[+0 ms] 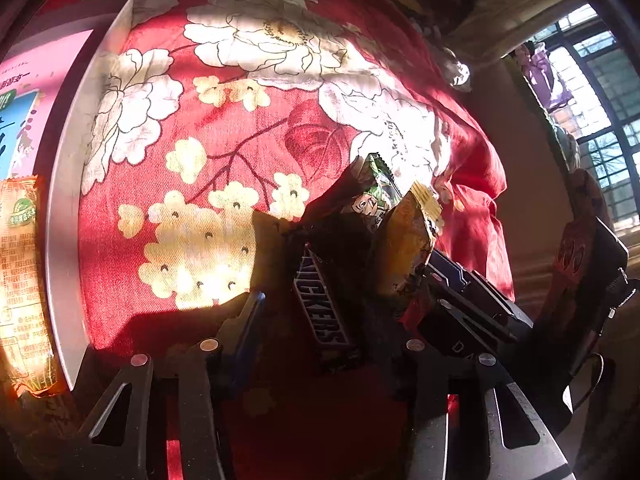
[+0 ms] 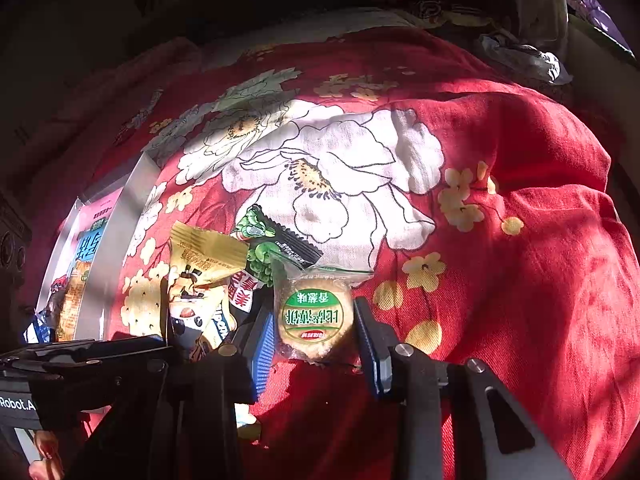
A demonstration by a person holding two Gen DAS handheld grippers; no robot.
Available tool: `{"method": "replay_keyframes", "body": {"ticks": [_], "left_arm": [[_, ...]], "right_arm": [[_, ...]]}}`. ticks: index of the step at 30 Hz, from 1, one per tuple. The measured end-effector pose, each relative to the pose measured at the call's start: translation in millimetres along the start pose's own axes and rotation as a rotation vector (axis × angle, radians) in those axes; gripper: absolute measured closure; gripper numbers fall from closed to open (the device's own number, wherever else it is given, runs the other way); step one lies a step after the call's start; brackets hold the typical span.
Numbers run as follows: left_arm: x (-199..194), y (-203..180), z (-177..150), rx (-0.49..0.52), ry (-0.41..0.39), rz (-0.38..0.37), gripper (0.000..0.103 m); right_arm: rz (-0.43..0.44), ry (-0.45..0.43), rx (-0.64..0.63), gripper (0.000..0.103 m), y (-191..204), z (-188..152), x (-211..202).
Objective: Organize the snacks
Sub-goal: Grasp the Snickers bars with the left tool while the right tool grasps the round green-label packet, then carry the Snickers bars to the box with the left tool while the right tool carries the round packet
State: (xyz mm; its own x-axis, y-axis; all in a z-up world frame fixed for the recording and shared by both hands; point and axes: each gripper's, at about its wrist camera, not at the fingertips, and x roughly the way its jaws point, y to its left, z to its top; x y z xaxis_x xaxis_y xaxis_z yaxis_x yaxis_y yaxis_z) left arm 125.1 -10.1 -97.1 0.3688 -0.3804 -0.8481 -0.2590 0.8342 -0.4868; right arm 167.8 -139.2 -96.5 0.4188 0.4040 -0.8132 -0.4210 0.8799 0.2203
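**Two grippers working one small heap of snacks beside the tray**

A red floral cloth (image 2: 500, 200) is covering the whole work surface, rumpling into folds toward its far right edge, and it is giving wide open room ahead and to the right of the snacks. At the left, a shallow grey tray (image 1: 66, 184) is lying with its long rim against the cloth; it is already holding a pink-and-blue packet (image 1: 24, 120) and an orange wrapped snack (image 1: 22, 280), so it is probably serving as the collecting place.

The loose snacks are sitting bunched together on the cloth, near the tray but clear of its rim. The right gripper (image 2: 314, 320) is bracketing a round biscuit in clear wrap (image 2: 314, 316), its blue pads lying along both sides; they look to be pressing it, likely for a lift. The left gripper (image 1: 340, 304) is reaching in from the other side with its jaws partly apart around a Snickers bar (image 1: 320, 300); whether the pads are pressing it I cannot tell. A yellow packet (image 1: 408, 240) and a green packet (image 1: 378, 188) are leaning just beyond, crowding both grippers closely, so any lift is probably needing to go straight up first.
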Motion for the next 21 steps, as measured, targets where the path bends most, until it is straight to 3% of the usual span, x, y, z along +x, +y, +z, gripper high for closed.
{"method": "replay_keyframes", "body": {"ticks": [5, 14, 21], "left_arm": [[15.2, -12.1, 0.4, 0.03, 0.013, 0.044, 0.066], [3.4, -6.3, -7.7, 0.061, -0.017, 0.024, 0.074], [-16.3, -0.7, -16.8, 0.073, -0.035, 0.01, 0.074]], "right_arm": [[-0.001, 0.008, -0.003, 0.065, -0.2, 0.1, 4.1], [0.066, -0.011, 0.041, 0.066, -7.0, 0.1, -2.2], [0.105, -0.064, 0.078, 0.067, -13.0, -1.0, -20.4]]}}
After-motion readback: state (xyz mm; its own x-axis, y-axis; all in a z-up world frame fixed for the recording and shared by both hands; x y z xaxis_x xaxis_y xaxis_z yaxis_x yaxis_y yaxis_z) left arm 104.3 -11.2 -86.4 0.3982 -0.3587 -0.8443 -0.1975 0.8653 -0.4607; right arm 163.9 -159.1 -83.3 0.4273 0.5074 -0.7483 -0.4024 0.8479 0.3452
